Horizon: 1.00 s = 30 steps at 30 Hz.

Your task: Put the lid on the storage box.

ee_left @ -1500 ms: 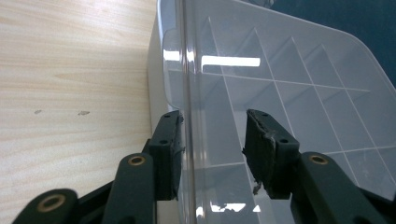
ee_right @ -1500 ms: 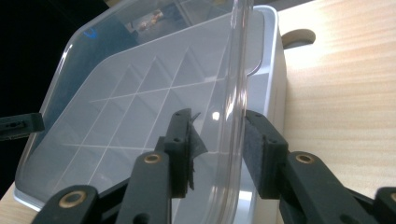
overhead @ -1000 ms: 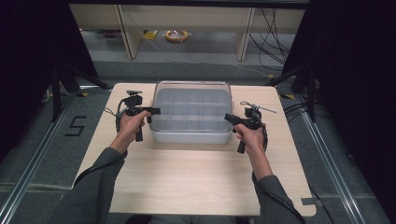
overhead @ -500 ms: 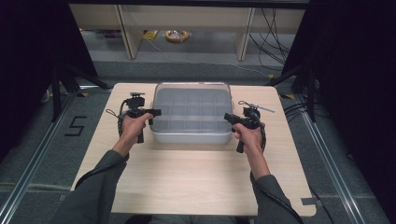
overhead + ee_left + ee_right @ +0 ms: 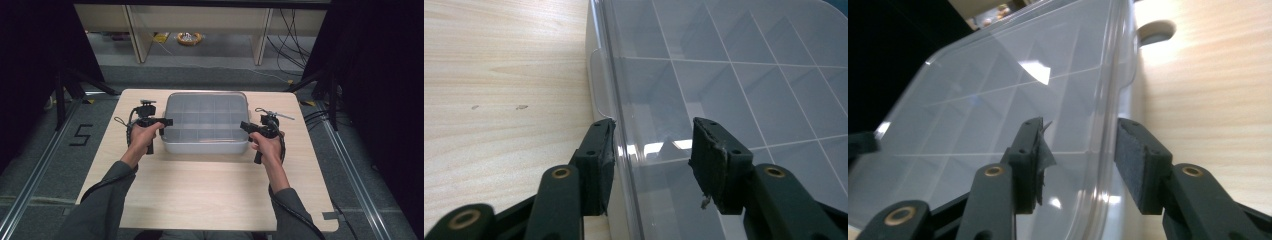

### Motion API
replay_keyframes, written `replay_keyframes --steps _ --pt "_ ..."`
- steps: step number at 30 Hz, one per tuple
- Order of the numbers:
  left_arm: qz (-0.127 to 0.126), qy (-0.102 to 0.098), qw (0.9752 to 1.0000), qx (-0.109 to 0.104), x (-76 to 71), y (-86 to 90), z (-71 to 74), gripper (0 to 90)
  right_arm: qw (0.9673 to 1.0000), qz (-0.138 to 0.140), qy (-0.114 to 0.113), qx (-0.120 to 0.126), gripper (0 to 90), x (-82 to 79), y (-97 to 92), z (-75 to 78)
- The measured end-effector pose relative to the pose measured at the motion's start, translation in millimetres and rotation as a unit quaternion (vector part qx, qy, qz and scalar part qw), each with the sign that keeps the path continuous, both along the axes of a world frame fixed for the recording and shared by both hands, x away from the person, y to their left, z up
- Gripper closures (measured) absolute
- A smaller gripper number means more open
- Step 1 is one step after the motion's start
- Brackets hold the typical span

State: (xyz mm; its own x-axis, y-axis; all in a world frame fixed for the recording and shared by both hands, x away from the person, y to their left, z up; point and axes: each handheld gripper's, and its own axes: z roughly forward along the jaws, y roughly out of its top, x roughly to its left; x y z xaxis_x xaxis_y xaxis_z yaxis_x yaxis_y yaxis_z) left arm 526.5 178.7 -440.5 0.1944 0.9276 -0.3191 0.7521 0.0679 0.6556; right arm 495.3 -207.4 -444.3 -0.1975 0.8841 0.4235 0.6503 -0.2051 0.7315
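Note:
A clear plastic compartment box (image 5: 206,122) with a shut lid lies in the middle of the wooden table (image 5: 210,190). My left gripper (image 5: 161,122) is at the box's left side, open, its jaws astride the lid's left edge (image 5: 616,130). My right gripper (image 5: 247,126) is at the box's right side, open too, with the lid's right edge (image 5: 1108,135) between its jaws. Through the lid I see a grid of dividers and no contents. A latch tab (image 5: 596,80) juts from the left edge ahead of the left gripper.
A round cut-out (image 5: 1155,31) sits in the table beyond the box's right side. A small metal tool (image 5: 279,115) lies by the right hand. Shelving (image 5: 200,20) stands behind the table, dark curtains to either side.

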Motion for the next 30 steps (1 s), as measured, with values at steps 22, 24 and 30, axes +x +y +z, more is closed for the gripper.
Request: replay_keyframes --steps 22,24,30 --pt "0.040 -0.003 0.9958 -0.082 21.7 17.8 5.1 44.1 0.9987 -0.022 0.021 0.041 57.5 32.4 -16.6 -5.2" --pt "0.044 -0.005 0.9952 -0.087 28.1 16.7 3.8 45.0 0.9999 -0.011 -0.011 0.002 59.3 44.1 -19.4 -11.6" --pt "0.049 0.013 0.9936 -0.101 38.6 14.1 -6.0 51.7 0.9996 -0.020 -0.004 0.021 64.6 51.6 -12.0 -14.8"
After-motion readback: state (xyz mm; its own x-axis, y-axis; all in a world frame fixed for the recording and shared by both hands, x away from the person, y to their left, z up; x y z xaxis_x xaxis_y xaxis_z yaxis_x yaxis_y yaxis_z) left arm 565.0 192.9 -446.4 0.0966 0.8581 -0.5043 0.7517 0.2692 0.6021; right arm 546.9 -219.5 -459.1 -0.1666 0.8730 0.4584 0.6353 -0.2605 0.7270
